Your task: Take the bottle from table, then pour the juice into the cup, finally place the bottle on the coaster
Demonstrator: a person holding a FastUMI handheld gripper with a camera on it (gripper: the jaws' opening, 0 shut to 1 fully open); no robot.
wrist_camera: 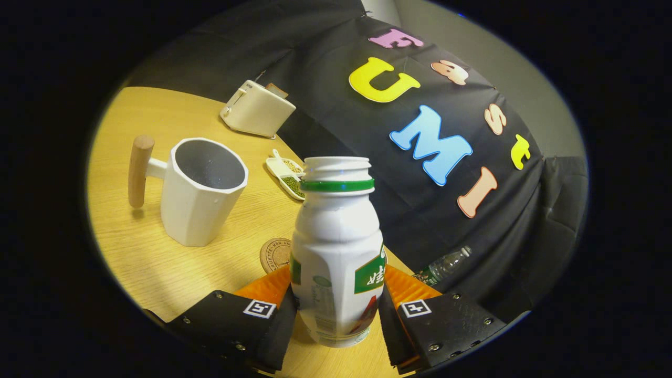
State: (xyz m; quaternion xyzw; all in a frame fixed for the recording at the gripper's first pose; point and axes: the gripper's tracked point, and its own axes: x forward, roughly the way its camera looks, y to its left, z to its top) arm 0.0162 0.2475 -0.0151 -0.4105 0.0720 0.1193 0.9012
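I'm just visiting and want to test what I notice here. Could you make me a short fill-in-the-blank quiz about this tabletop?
1. The gripper is shut on the white ____.
2. The bottle's cap is off, and a ____ ring circles its neck.
3. The white cup has a ____ handle.
4. The round coaster lies on the table between the cup and the ____.

Missing words: bottle; green; wooden; bottle
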